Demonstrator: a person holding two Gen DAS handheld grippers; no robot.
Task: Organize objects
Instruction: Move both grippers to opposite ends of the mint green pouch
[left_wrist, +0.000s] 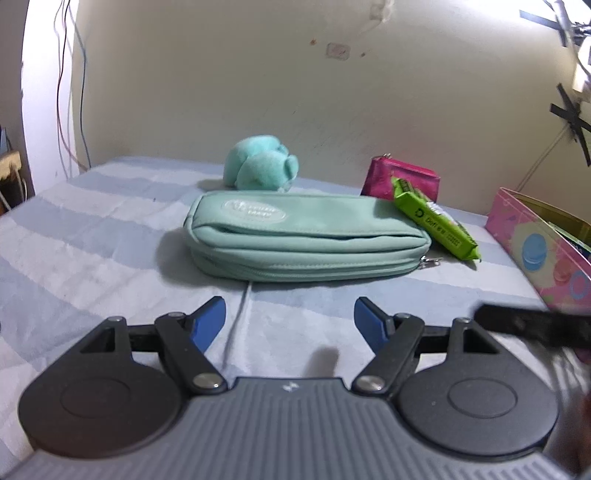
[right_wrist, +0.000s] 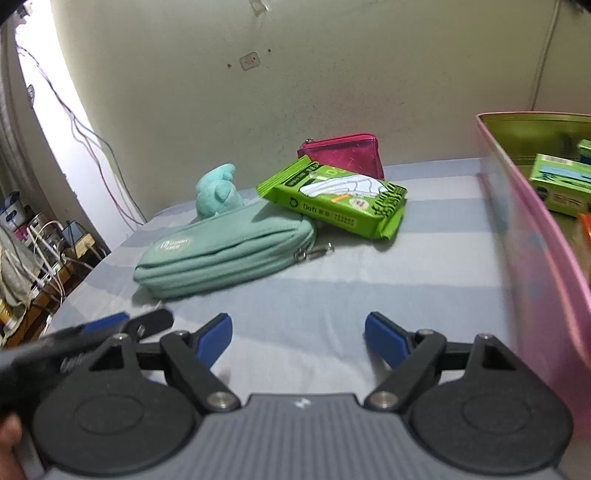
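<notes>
Two grippers sit in front of me, both with their blue pads spread apart and nothing between them: the left gripper (left_wrist: 289, 320) hangs over bare striped bedsheet (left_wrist: 92, 236), and the right gripper (right_wrist: 298, 336) does the same a little to its right, its jaws standing somewhat wider. Ahead of my left one lies the teal pouch (left_wrist: 306, 240), flat on the sheet with its zipper pull at the right end. Behind it, near the wall, sits a teal plush toy (left_wrist: 262, 162). A green wipes packet (left_wrist: 432, 218) rests tilted against the pouch's right end, and the pink wallet (left_wrist: 400, 181) stands just behind that packet. From my right wrist I see the pink bin (right_wrist: 532, 236) close on the right, standing on the sheet, with small boxes (right_wrist: 561, 184) lying inside it. The blurred tip of the left gripper shows at the lower left of that view.
</notes>
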